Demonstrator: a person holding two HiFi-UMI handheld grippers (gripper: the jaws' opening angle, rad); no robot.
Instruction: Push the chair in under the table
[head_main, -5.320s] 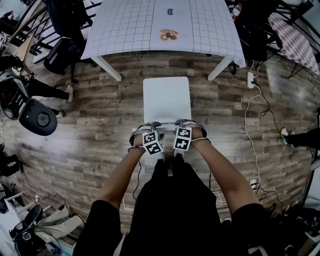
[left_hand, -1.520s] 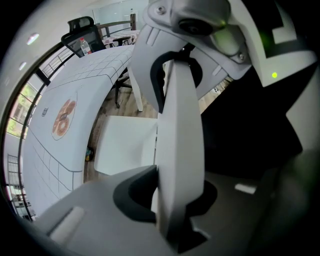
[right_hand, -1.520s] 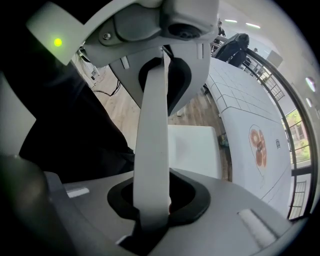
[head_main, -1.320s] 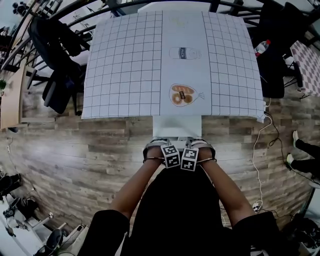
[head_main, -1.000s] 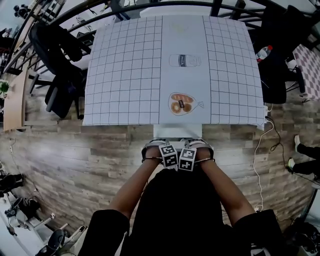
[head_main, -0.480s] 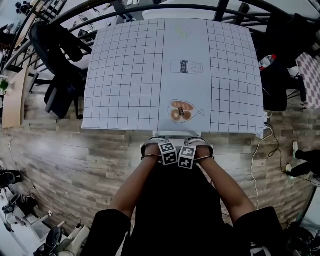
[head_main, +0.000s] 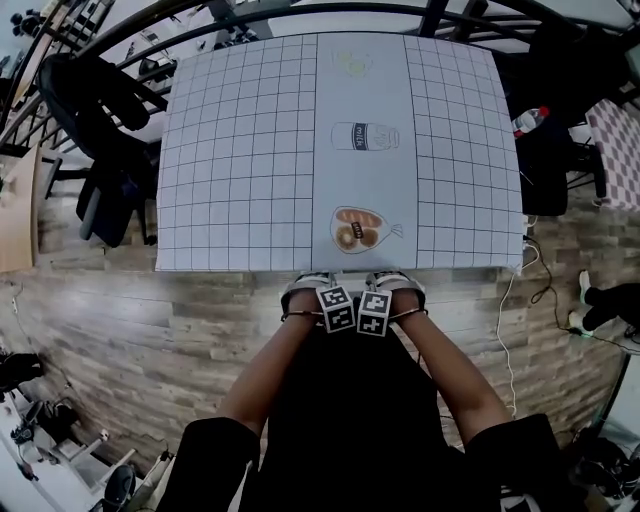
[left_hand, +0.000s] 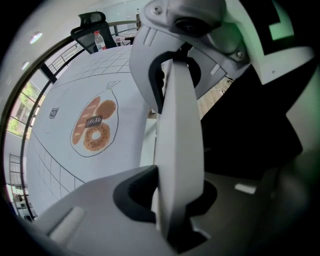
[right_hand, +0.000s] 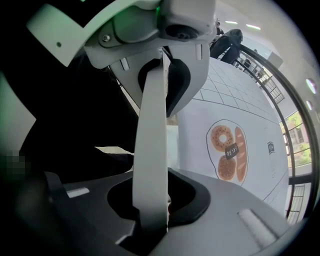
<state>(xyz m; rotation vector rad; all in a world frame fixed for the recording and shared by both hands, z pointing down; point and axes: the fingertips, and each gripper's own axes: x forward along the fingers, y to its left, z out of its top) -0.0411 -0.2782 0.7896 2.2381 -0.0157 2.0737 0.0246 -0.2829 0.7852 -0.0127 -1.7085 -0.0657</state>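
The white chair is almost wholly under the table (head_main: 240, 150), which wears a grid cloth; only a thin strip of the chair's back (head_main: 348, 277) shows at the cloth's near edge. Both grippers sit side by side on that back. The left gripper (head_main: 318, 290) is shut on the chair's back (left_hand: 177, 150), whose white slab fills the gap between its jaws. The right gripper (head_main: 388, 290) grips the chair's back (right_hand: 152, 150) the same way. A printed bread drawing (head_main: 360, 228) lies on the cloth just beyond the grippers.
A black office chair (head_main: 100, 130) stands at the table's left. Another dark chair with a water bottle (head_main: 530, 118) is at the right. A white cable (head_main: 508, 310) runs over the wooden floor at the right, near a person's shoe (head_main: 600, 300).
The chair, once standing free on the floor, has slid forward under the table. Over the last second the last visible strip of seat went under the cloth edge, with both grippers following.
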